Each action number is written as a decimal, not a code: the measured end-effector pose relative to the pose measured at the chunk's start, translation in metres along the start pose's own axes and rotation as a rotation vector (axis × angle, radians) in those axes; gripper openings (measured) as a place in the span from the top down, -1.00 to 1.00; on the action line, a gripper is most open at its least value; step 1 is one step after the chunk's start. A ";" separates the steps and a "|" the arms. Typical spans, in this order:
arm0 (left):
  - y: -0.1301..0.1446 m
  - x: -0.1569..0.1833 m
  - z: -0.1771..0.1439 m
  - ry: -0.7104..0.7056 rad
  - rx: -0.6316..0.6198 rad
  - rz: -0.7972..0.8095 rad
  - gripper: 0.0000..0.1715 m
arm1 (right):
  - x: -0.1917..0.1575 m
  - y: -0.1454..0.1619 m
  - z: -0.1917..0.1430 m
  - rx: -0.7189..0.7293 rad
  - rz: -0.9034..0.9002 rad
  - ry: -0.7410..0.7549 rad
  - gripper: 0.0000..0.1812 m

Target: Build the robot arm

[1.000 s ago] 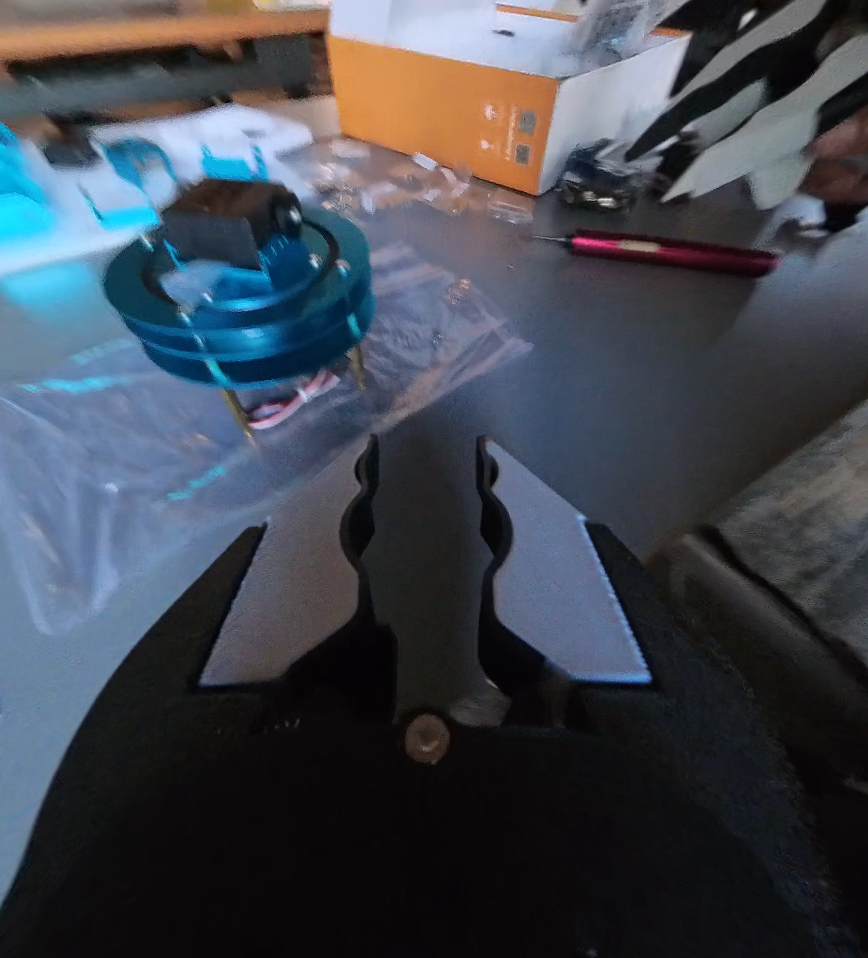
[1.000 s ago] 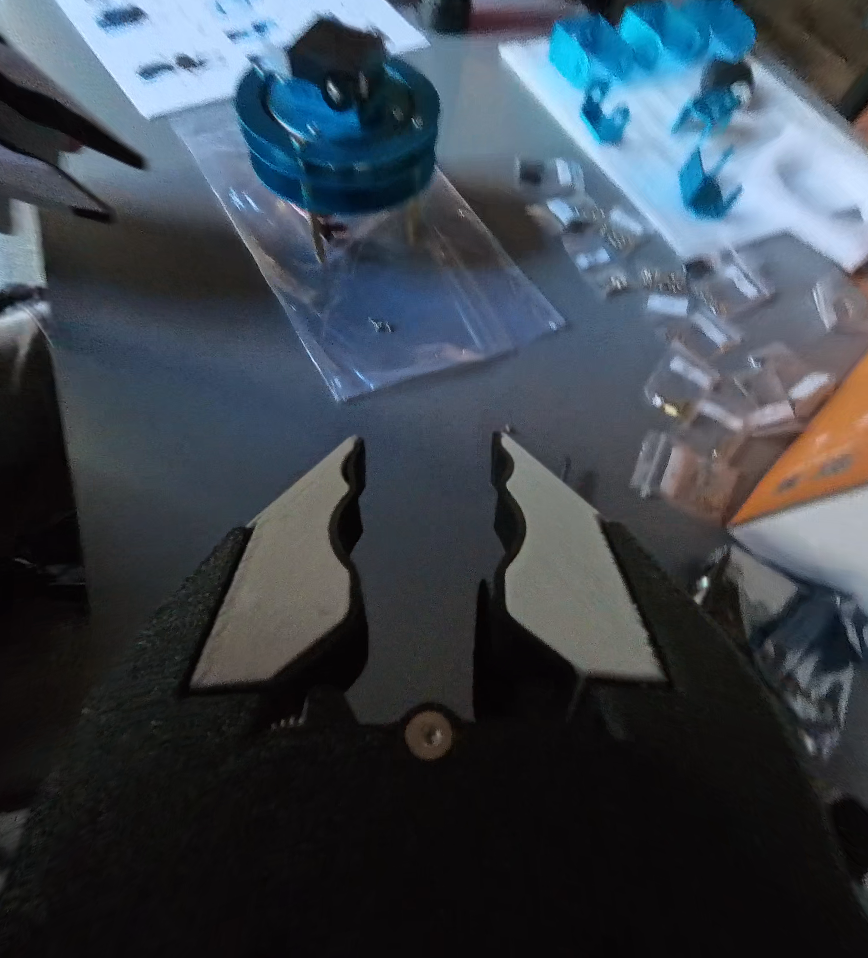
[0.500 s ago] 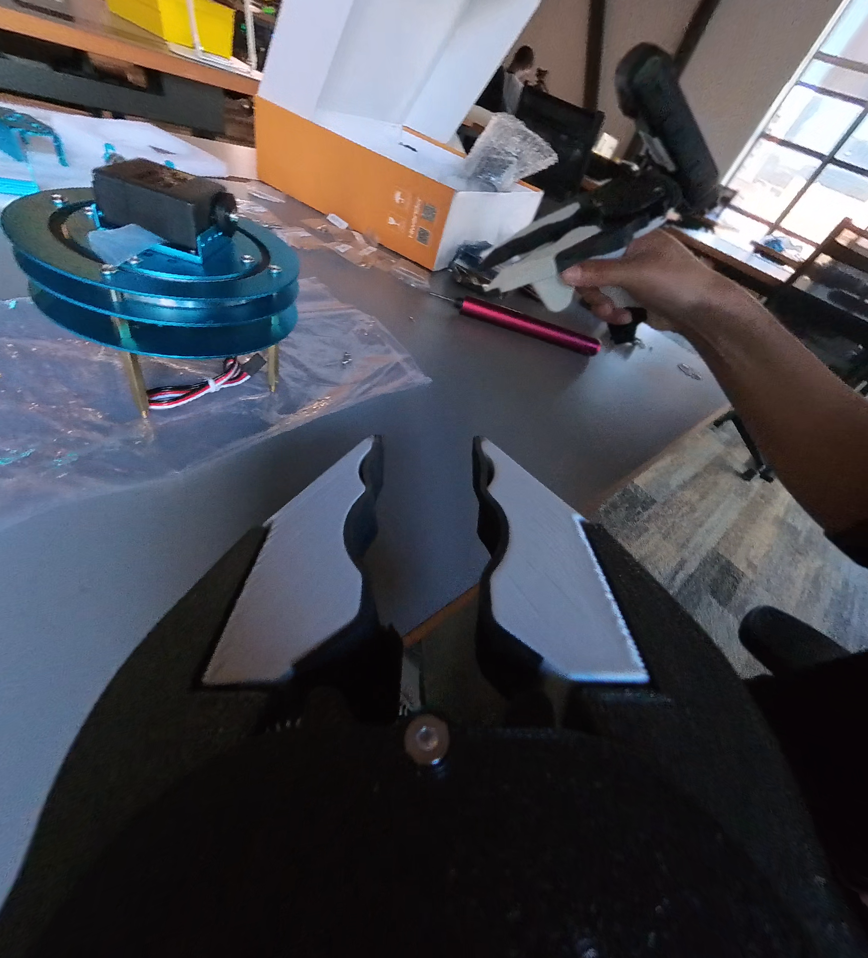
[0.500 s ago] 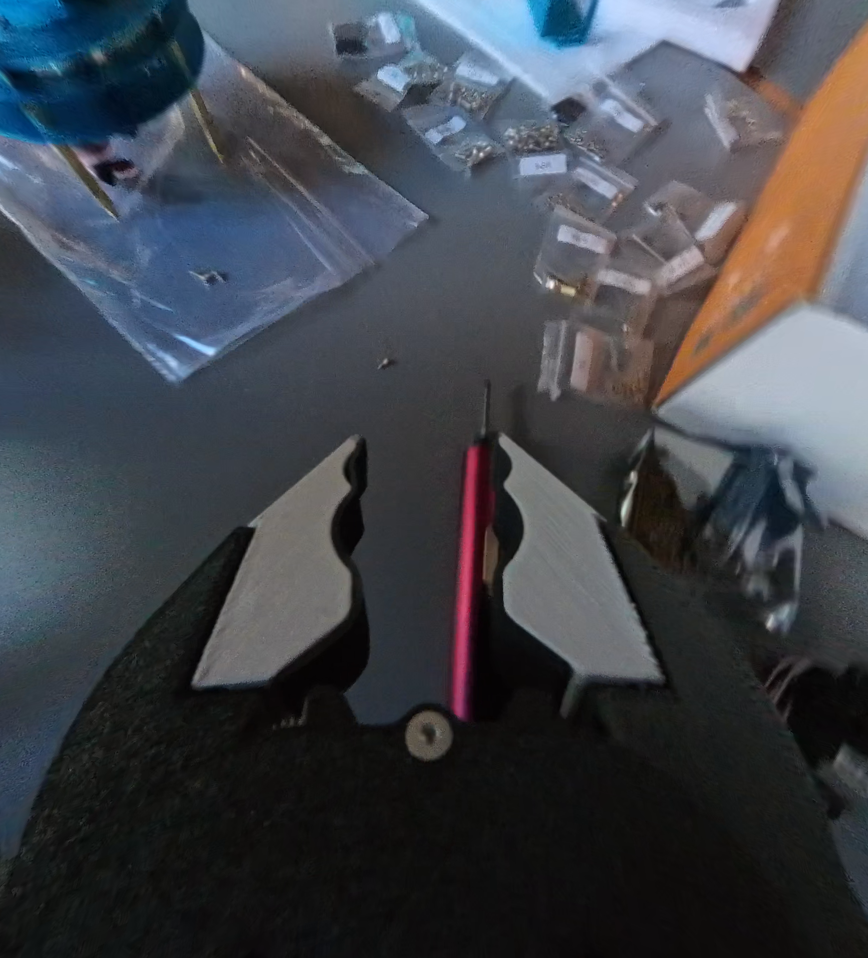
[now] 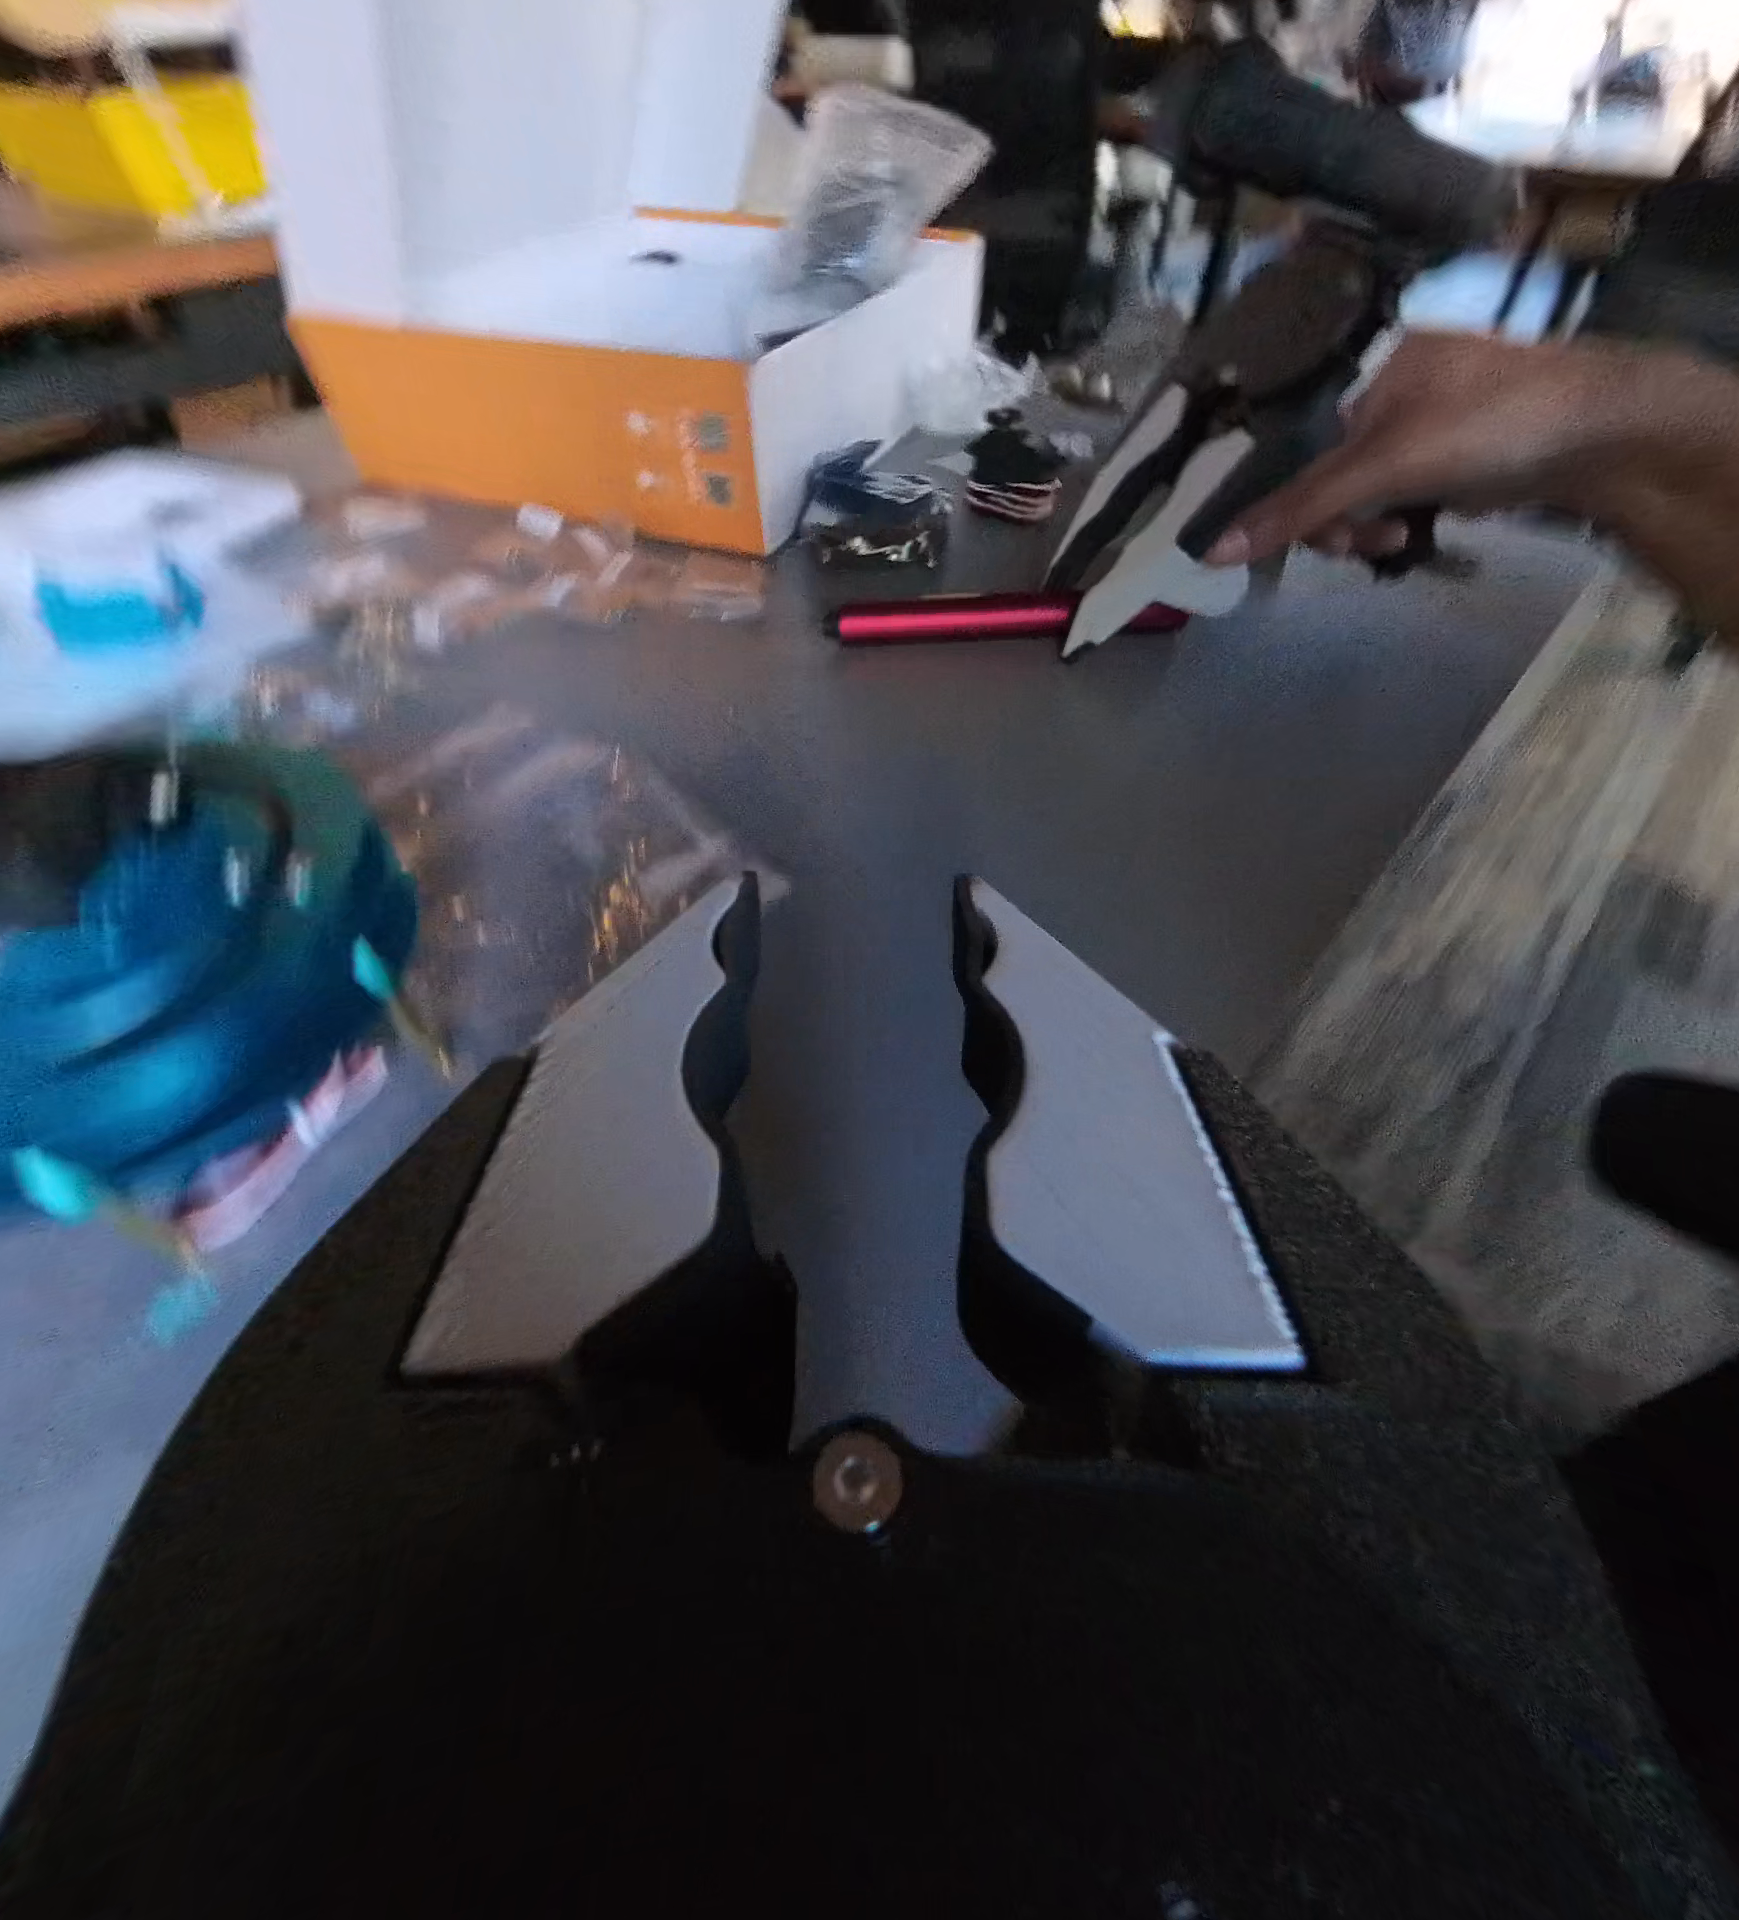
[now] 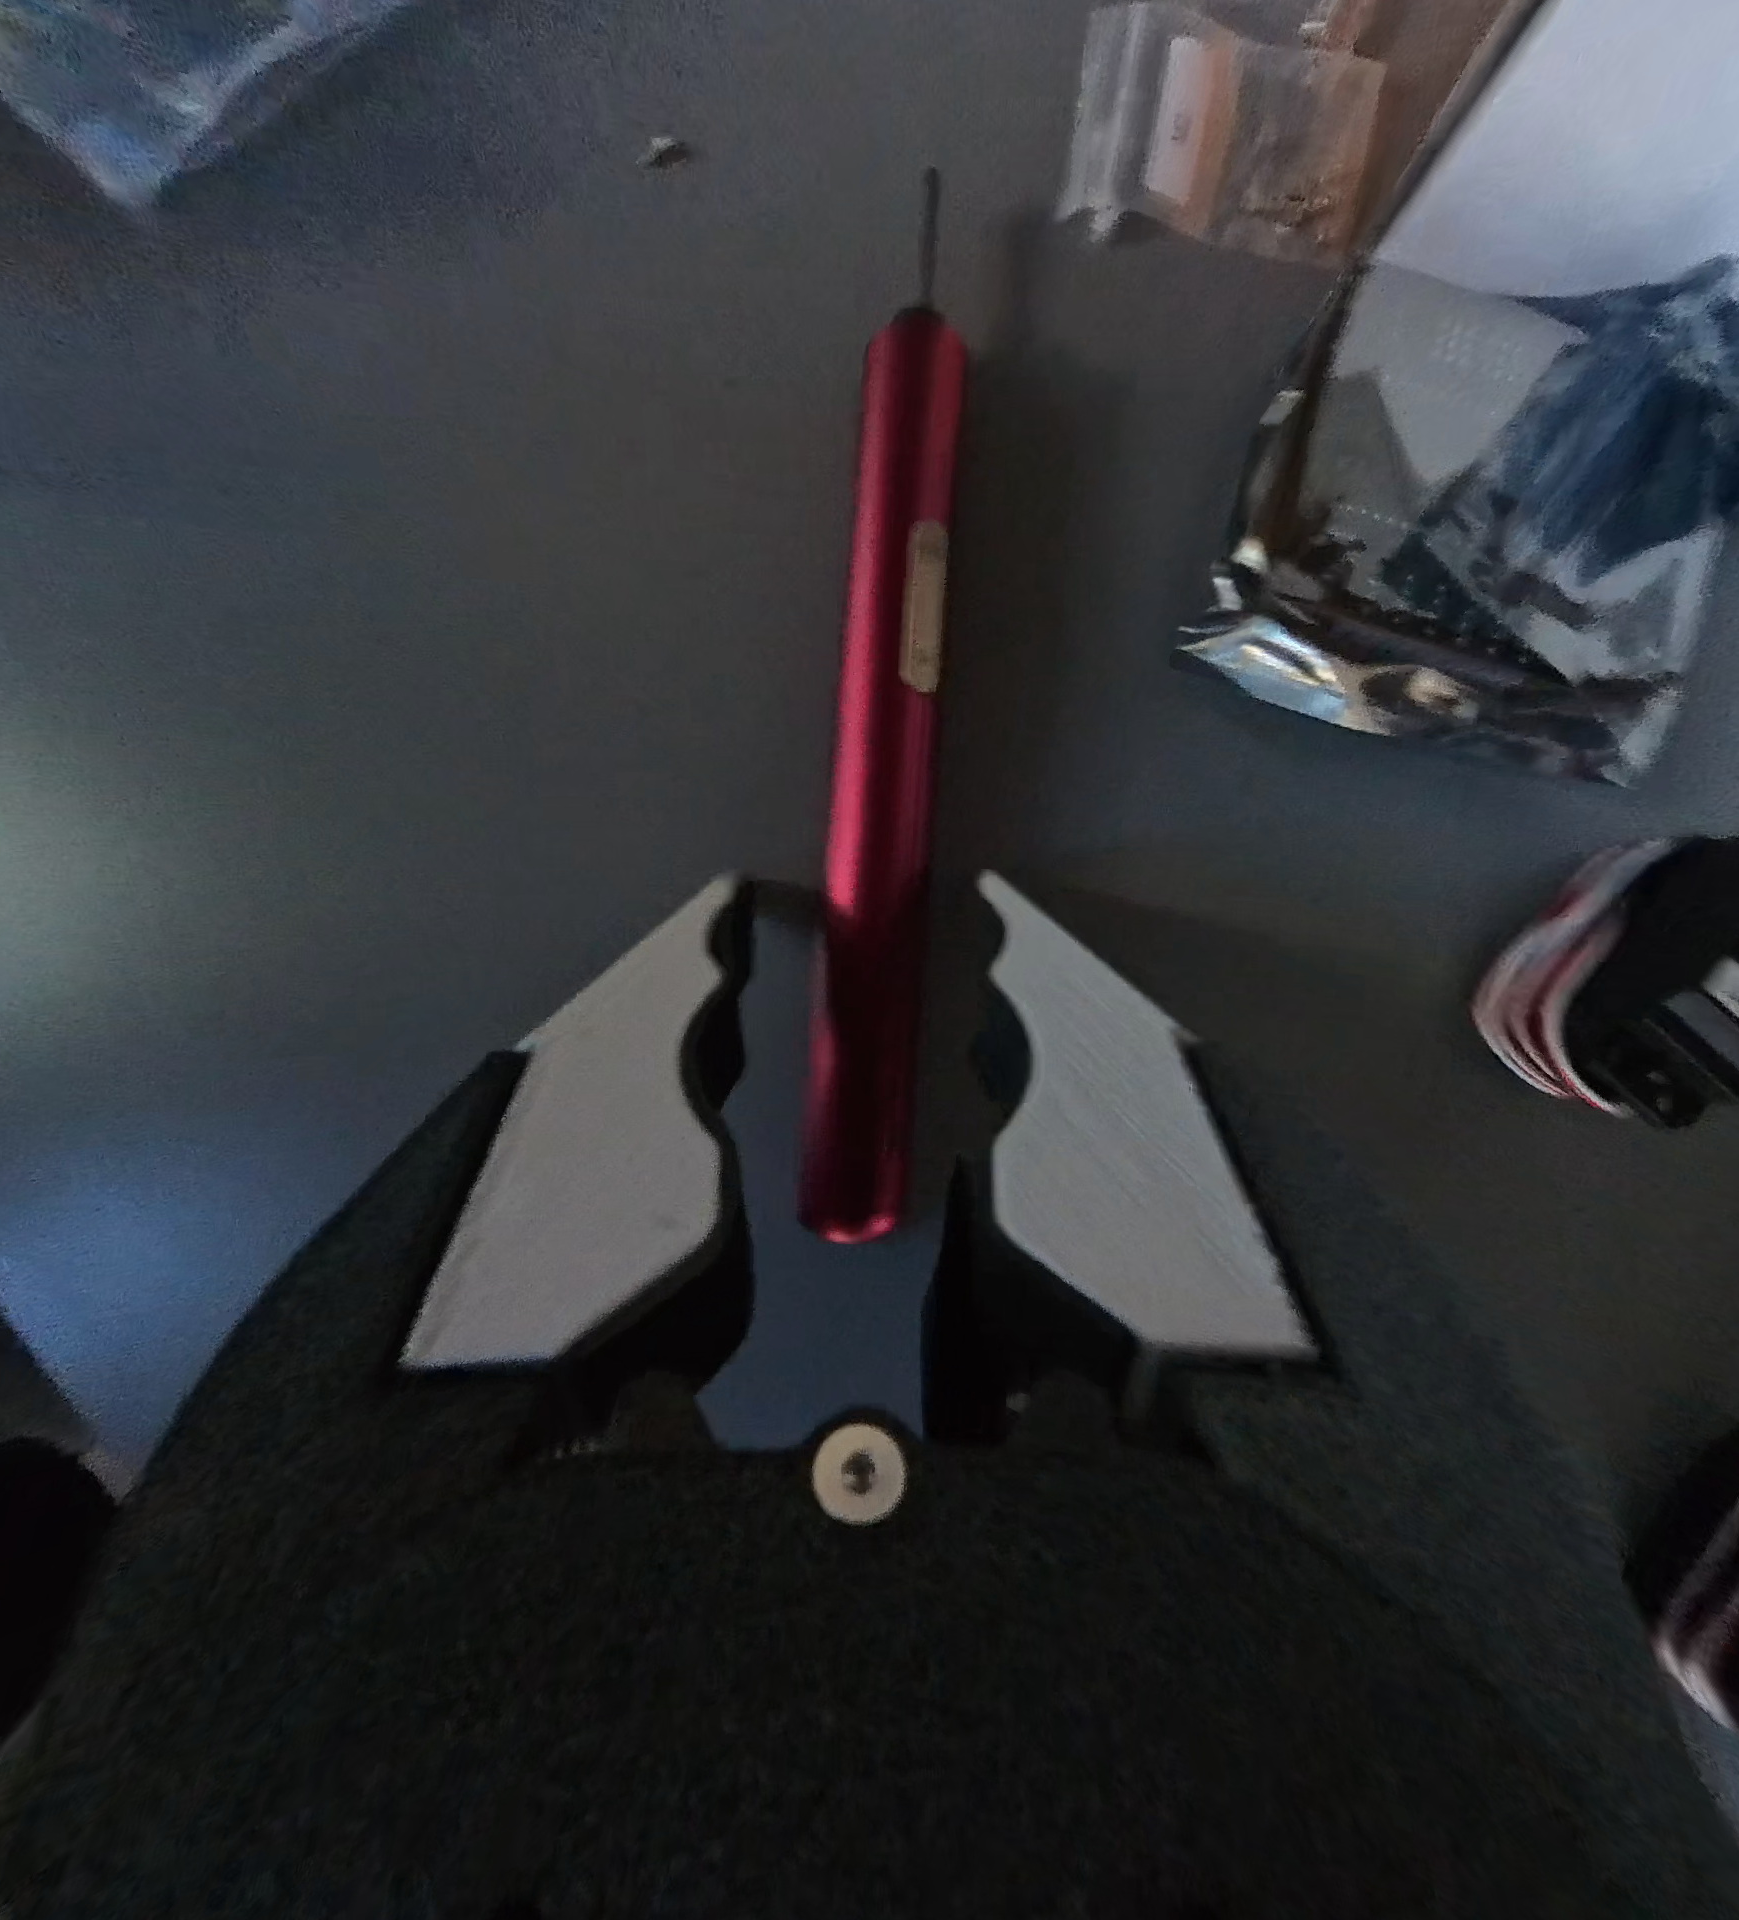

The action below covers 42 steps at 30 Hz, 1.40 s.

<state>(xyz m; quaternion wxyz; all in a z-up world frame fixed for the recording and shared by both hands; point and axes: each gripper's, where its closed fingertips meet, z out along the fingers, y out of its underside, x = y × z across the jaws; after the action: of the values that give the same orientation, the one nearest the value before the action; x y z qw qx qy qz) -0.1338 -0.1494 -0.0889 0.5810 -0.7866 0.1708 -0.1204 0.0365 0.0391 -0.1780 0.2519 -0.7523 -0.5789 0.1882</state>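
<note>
Now right hand-held gripper (image 6: pixel 857 883) agape, straddling red screwdriver (image 6: pixel 891 665).

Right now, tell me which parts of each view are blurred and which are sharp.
Left wrist view: the blue round assembly and the small bags are smeared by motion blur; the left gripper stays sharp. Right wrist view: softer overall, the red screwdriver fairly clear between the open right gripper, the foil bag blurred, corners dark.

Glossy red metal screwdriver (image 6: pixel 891 727) on a smooth matt grey table (image 6: pixel 325 623).
</note>
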 end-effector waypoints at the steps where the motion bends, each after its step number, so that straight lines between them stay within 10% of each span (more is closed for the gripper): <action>1: -0.010 -0.001 0.016 -0.013 -0.027 0.121 0.54 | -0.004 -0.001 0.001 -0.004 -0.012 -0.030 0.69; 8: -0.016 -0.011 0.149 -0.043 -0.260 0.857 0.22 | -0.004 -0.029 -0.016 -0.083 -0.313 0.039 0.78; 15: -0.030 -0.013 0.205 -0.221 -0.134 1.158 0.32 | -0.029 -0.093 -0.062 0.019 -0.504 0.053 0.78; 23: -0.089 -0.042 0.192 -0.529 0.039 0.997 0.79 | -0.040 -0.136 -0.084 0.111 -0.597 0.091 0.77; 30: -0.101 -0.068 0.174 -0.547 0.104 0.737 0.81 | -0.012 -0.161 -0.172 0.835 -0.180 0.047 0.31; 35: -0.108 -0.056 0.167 -0.526 0.171 0.702 0.81 | -0.049 -0.164 -0.073 0.737 -0.090 -0.263 0.32; 42: -0.104 -0.054 0.171 -0.549 0.138 0.734 0.81 | -0.074 -0.191 -0.046 0.673 -0.226 -0.317 0.64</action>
<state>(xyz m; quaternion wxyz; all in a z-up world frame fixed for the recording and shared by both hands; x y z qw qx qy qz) -0.1033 0.0493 -0.0397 0.6599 -0.6363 0.2696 0.2949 -0.1045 -0.0012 -0.0281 0.4111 -0.5205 -0.5959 0.4528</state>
